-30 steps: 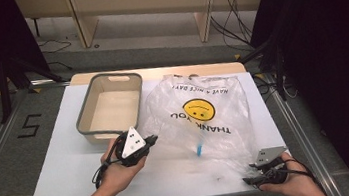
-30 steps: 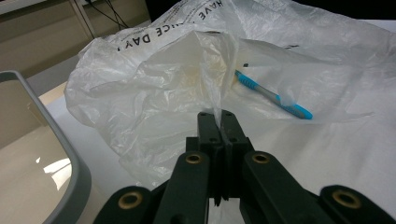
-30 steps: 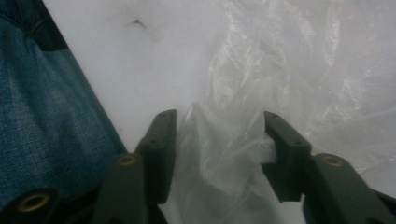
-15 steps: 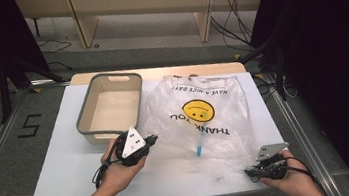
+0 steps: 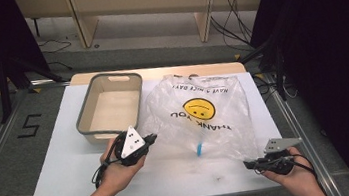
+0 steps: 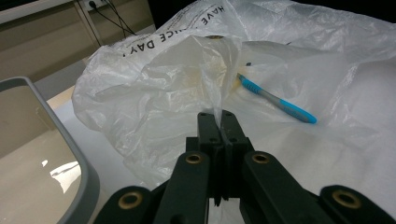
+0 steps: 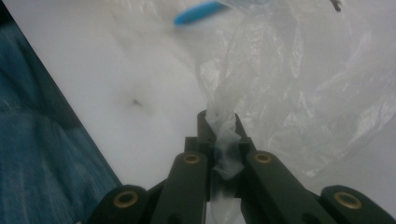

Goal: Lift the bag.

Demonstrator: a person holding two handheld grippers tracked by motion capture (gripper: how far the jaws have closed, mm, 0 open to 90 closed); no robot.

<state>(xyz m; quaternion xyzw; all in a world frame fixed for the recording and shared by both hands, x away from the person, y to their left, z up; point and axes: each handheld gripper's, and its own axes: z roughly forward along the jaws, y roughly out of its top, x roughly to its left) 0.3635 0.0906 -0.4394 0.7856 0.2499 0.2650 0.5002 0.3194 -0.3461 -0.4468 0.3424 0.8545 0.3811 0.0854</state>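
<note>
White worktop (image 5: 69, 161) carries the bag (image 5: 205, 119) beside a tray (image 5: 84, 120), brush (image 5: 199, 149) inside; left tongs (image 6: 218, 116) pinch one rim, right tongs (image 7: 219, 122), just closing, pinch the other, so draw them apart gently to avoid tearing.

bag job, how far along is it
Done: both grips are on. The left gripper is shut on a fold of the bag, and the right gripper has just closed on the bag's near corner. In hand: the bag held at two points, lying on the table. Left, probably: getting the toothbrush out of the bag; the bin looks empty.
</note>
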